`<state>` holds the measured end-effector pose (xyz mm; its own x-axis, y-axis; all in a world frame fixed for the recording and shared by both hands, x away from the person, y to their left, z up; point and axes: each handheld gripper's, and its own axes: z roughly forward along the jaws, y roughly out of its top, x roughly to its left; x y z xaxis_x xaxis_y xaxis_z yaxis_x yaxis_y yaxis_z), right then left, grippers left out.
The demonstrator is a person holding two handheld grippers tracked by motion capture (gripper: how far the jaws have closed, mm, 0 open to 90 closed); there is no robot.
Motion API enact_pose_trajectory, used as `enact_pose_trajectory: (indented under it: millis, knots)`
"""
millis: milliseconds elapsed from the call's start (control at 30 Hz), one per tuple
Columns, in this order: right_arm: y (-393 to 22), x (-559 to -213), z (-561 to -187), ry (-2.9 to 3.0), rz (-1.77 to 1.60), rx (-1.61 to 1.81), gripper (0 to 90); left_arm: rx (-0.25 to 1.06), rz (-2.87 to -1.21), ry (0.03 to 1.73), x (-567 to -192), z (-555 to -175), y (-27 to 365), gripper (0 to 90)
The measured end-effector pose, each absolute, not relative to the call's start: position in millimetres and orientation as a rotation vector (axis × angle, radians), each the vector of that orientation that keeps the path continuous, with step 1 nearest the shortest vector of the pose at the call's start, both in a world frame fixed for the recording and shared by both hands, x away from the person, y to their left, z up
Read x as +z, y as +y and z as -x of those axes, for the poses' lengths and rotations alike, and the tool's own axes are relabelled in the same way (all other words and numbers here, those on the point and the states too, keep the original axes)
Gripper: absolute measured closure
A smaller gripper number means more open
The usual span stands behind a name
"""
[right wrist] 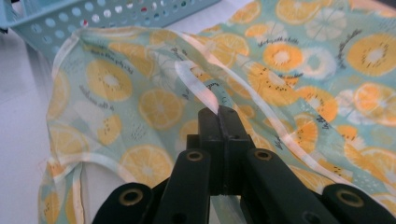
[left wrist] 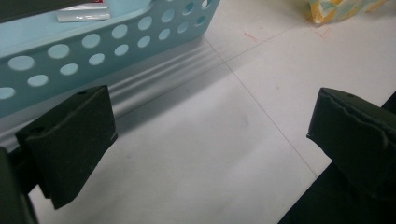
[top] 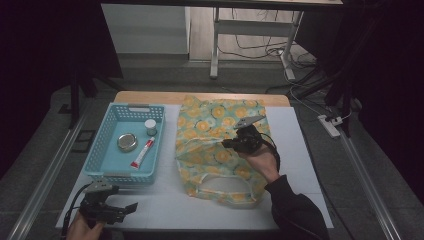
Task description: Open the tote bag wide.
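A: The right gripper (right wrist: 219,114) has its jaws pressed fully together on the pale handle strap (right wrist: 198,84) of the fruit-print bag (top: 215,145). In the right gripper view, the strap runs into the seam between the two black jaws and the fabric lifts toward that point. Judged purpose: raising one strap lifts the upper layer so the bag mouth can be opened.

B: Location of the bag?

A: It lies flat on the white table surface (top: 300,150), just right of the blue basket (top: 112,112), with its looped handle (top: 220,187) toward the person. The right gripper sits over its middle in the high view.

B: State of the left gripper?

A: The left gripper (left wrist: 210,135) has its jaws spread wide with nothing between them. It rests at the near left table edge, just in front of the basket wall. Judged purpose: standby, close to the basket contents.

B: Basket contents?

A: A round metal tin (top: 127,142), a small capped jar (top: 150,127) and a white-and-red tube (top: 142,153), lying apart on the basket floor.

B: Legible markings?

A: Small dark script is printed beside the citrus slices on the bag; it is too small to read. The tube carries red print, also unreadable.
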<state>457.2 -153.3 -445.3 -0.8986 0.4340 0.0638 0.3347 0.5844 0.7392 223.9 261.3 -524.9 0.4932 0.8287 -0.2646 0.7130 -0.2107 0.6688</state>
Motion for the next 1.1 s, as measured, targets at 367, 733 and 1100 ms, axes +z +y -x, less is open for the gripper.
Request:
enact_pose_trajectory:
  millis: [367,733,1100]
  knots:
    - [-149.1,-426.1,-465.3,2.635,-0.652,1.273,90.0,0.192,-1.955,1.282,-524.9,-223.7,263.1,0.0]
    - [-142.9,-413.4,-470.5,2.592,-0.638,1.303,90.0,0.190,-1.948,1.293,-525.3,-224.1,263.9,0.0]
    - [-135.7,-408.2,-475.0,2.577,-0.639,1.318,90.0,0.186,-1.944,1.305,-525.5,-224.6,264.3,0.0]
